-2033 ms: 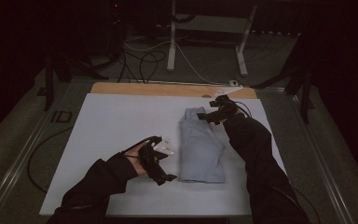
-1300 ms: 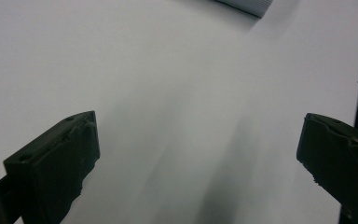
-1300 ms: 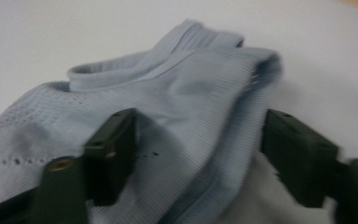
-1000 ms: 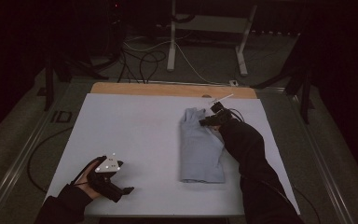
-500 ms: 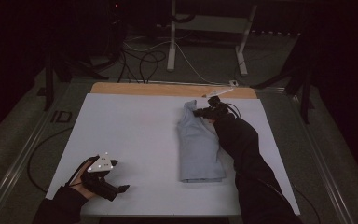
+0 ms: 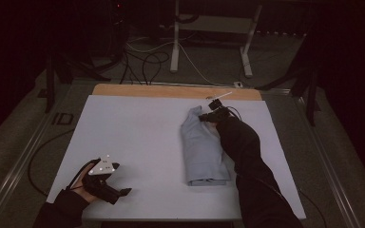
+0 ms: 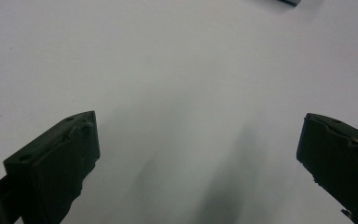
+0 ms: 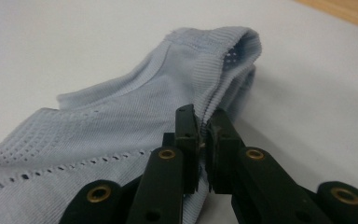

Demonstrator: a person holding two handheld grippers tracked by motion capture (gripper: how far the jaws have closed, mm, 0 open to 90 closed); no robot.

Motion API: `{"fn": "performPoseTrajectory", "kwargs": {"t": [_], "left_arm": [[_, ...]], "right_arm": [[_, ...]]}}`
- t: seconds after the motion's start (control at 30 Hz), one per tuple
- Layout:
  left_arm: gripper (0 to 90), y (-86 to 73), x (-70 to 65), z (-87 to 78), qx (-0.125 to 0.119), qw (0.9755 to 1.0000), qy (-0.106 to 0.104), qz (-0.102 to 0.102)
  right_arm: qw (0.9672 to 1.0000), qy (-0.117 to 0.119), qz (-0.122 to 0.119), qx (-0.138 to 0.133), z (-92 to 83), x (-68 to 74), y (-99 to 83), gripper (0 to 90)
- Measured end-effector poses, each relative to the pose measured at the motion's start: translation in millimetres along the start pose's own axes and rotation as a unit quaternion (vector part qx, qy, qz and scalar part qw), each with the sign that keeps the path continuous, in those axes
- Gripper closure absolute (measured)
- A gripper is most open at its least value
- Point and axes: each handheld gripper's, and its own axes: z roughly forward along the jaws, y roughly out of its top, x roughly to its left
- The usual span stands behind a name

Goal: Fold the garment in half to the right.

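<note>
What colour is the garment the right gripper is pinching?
Pale blue garment, ribbed knit with rows of small holes; clearest in the right gripper view.

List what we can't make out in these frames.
- Near right edge of the folded light-blue garment: high view, the dark sleeve covers it.
- Garment type: folded, can't tell.
- Right hand-held gripper pads: right gripper view, cloth wraps them.
- Grey object: left gripper view, cut by the top edge.

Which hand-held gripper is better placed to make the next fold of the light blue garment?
Right. The right hand-held gripper is pinched shut on the light blue garment at its far end; the left hand-held gripper sits open over bare table, apart from it.
</note>
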Motion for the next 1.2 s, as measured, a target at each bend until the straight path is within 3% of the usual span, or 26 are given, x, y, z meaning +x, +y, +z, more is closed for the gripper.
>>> {"fn": "performPoseTrajectory", "kwargs": {"t": [0.2,0.5,0.67,0.83,1.2], "left_arm": [[0.5,-0.7,0.3,-0.9,-0.002,1.0,0.002,-0.003],[0.4,-0.1,-1.6,-1.0,-0.001,1.0,-0.001,0.001],[0.4,0.6,-1.7,-2.4,-0.003,1.0,0.002,0.003],[0.4,0.5,-2.0,-2.7,-0.003,1.0,0.002,0.003],[0.4,0.7,-2.7,-4.0,-0.004,1.0,0.001,0.007]], "right_arm": [[0.9999,-0.011,-0.003,0.013,1.6,0.7,0.0,82.5],[0.9997,-0.023,-0.007,0.0,-11.0,6.5,6.9,37.4],[0.9996,0.016,-0.015,-0.016,-21.1,12.9,9.1,19.8],[0.9983,0.043,-0.029,-0.025,-28.1,24.0,10.6,15.3],[0.9949,0.058,-0.071,-0.041,-48.3,51.9,14.1,14.1]]}}
